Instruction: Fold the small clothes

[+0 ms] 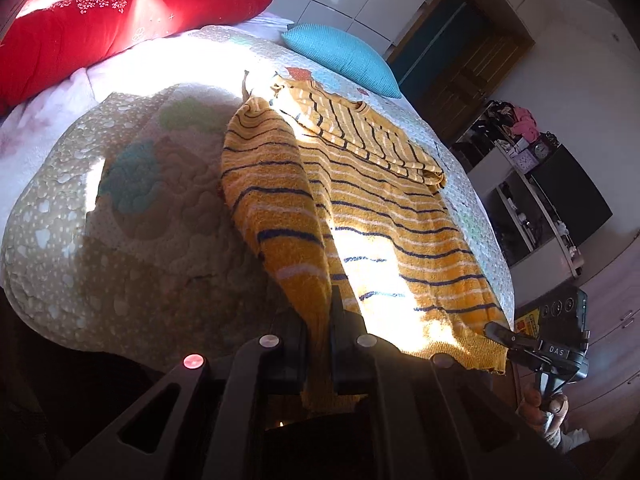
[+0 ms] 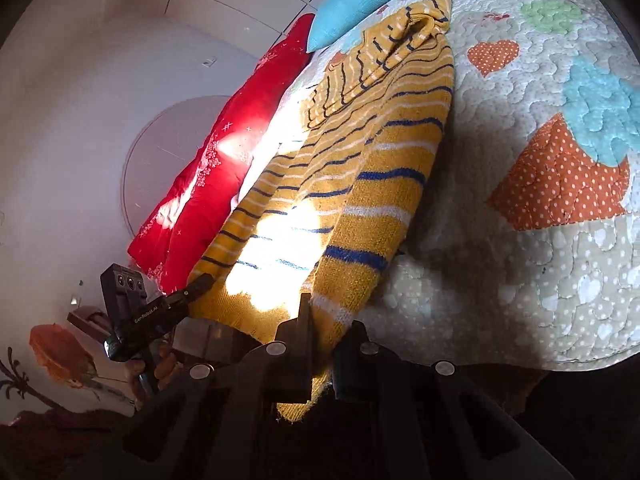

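A yellow knit sweater (image 1: 360,208) with navy and white stripes lies on the quilted bed (image 1: 132,200), one sleeve folded across its upper part. My left gripper (image 1: 320,320) is shut on the sweater's near hem corner. My right gripper (image 2: 320,328) is shut on the other hem corner of the sweater (image 2: 360,184). The right gripper (image 1: 500,334) shows in the left wrist view at the lower right, and the left gripper (image 2: 200,284) shows in the right wrist view at the lower left. The hem is lifted slightly off the bed edge.
A red pillow (image 1: 120,12) and a turquoise cushion (image 1: 344,56) lie at the head of the bed. A shelf with a dark screen (image 1: 560,200) and a wooden door (image 1: 460,60) stand beyond the bed's right side.
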`<state>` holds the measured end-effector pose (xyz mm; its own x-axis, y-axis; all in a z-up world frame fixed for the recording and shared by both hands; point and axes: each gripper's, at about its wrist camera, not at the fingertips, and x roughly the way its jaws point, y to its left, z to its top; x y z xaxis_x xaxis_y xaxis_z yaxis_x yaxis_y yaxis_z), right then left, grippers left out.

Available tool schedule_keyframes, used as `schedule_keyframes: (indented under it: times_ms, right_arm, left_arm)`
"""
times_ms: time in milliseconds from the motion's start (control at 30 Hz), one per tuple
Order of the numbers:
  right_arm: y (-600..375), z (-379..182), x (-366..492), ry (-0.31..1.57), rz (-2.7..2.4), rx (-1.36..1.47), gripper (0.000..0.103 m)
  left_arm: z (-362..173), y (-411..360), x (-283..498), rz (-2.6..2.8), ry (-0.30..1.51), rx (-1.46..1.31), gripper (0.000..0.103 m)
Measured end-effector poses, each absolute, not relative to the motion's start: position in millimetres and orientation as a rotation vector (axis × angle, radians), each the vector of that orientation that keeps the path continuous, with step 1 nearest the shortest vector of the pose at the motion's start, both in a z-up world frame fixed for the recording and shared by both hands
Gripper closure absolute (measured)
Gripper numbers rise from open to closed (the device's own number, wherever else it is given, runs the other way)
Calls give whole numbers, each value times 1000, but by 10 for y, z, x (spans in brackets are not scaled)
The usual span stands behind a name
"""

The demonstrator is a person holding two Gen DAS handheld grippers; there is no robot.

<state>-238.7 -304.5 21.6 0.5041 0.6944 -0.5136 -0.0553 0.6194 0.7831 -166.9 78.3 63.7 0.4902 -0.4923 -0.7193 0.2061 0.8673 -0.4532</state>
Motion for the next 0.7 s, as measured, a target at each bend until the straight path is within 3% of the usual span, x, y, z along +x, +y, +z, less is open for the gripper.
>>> schedule_keyframes:
  times_ms: [133, 300, 500, 700]
  right_arm:
    - [-3112, 289, -2251, 917, 500, 779, 95]
    - [-3110, 749, -1733, 817, 496, 673, 95]
    - [-3197, 1186, -614, 729, 421, 609, 95]
    - [-3407, 957, 496, 793, 267, 665, 95]
  left_arm:
    - [562, 854, -1517, -412, 989, -350, 95]
    - [918, 875, -1058, -410, 865, -372, 95]
    - [1275, 551, 49, -395, 814, -368, 95]
    - [1055, 88, 1270, -304, 929, -289, 95]
